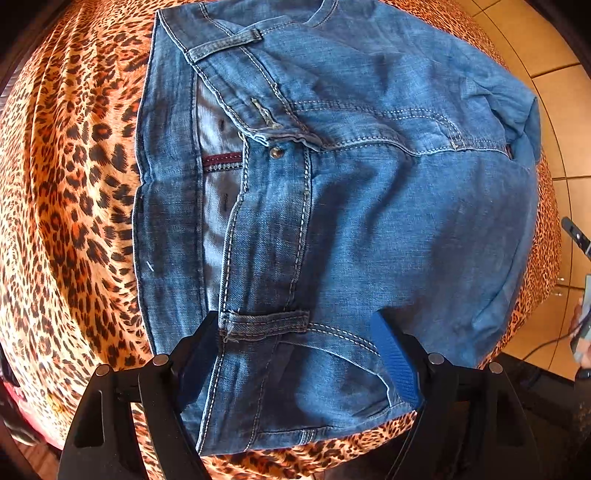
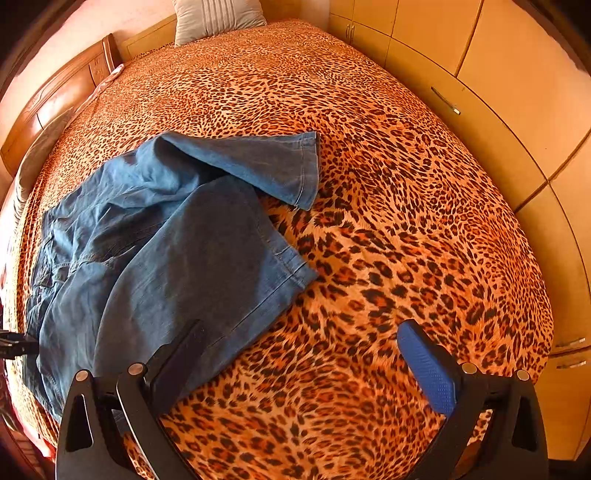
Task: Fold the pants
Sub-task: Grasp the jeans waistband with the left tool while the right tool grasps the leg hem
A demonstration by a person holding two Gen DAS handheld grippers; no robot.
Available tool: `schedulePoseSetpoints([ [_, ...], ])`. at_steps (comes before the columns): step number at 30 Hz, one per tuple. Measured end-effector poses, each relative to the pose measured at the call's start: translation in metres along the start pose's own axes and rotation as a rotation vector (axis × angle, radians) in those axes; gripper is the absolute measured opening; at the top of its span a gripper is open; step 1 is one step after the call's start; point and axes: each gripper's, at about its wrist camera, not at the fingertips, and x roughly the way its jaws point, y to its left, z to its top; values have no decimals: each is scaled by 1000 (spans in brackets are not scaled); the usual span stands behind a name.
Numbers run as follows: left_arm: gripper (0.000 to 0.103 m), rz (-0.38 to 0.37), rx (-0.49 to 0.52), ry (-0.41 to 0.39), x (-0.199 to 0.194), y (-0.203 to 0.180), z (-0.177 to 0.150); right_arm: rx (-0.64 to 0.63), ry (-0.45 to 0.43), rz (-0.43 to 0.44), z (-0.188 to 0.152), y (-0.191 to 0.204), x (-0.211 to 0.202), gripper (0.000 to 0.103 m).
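Leopard bedspread (image 2: 369, 184) is carrying soft, heavy jeans (image 1: 351, 203); I am holding both my left gripper (image 1: 299, 354) and right gripper (image 2: 295, 354) open, probably aiming for the waistband (image 1: 236, 229).

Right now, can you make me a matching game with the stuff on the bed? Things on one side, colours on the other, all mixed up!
Things:
1. jeans
2. bedspread
3. pillow
4. label strip inside the waistband

Colours:
A. grey
B. dark red
C. blue
D. orange with dark spots

Right pairs: 1-C, 2-D, 3-A, 4-B
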Motion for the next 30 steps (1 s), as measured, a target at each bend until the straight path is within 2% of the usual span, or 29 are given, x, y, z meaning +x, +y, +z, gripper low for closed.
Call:
schedulePoseSetpoints([
  [2, 80, 26, -12, 3, 7, -3, -1, -11, 20, 28, 14, -3, 19, 103],
  [5, 80, 28, -69, 7, 12, -2, -12, -66, 78, 43, 25, 3, 47, 102],
  [7, 80, 20, -102, 7, 16, -4, -16, -125, 110, 84, 26, 11, 58, 92],
  [8, 77, 22, -110, 5, 18, -2, -19, -155, 122, 109, 24, 14, 62, 73],
  [9, 73, 25, -116, 0, 17, 0, -21, -182, 134, 120, 21, 17, 64, 42],
  [10, 70, 30, -120, -8, 18, 0, -23, -205, 150, 126, 17, 20, 67, 27],
  [11, 62, 39, -126, -16, 19, -1, -24, -222, 155, 133, 14, 21, 67, 20],
  [12, 45, 47, -135, -17, 18, -3, -23, -237, 145, 129, 11, 21, 65, 20],
  [14, 21, 72, -157, -10, 20, -5, -23, -219, 144, 136, 7, 14, 59, 20],
  [19, 18, 44, -223, -44, 11, -10, -40, -79, 104, 225, -15, -32, 15, 20],
  [23, 18, -7, -275, -58, 11, -14, -69, 24, 136, 259, -61, -74, -16, 20],
  [27, 18, 13, -346, -27, 33, -4, -94, 128, 246, 226, -111, -110, 4, 20],
  [28, 18, -1, -369, -17, 45, 8, -91, 154, 273, 225, -118, -116, 14, 20],
  [30, 17, -34, -406, -26, 45, 17, -92, 180, 279, 231, -126, -120, 18, 21],
])
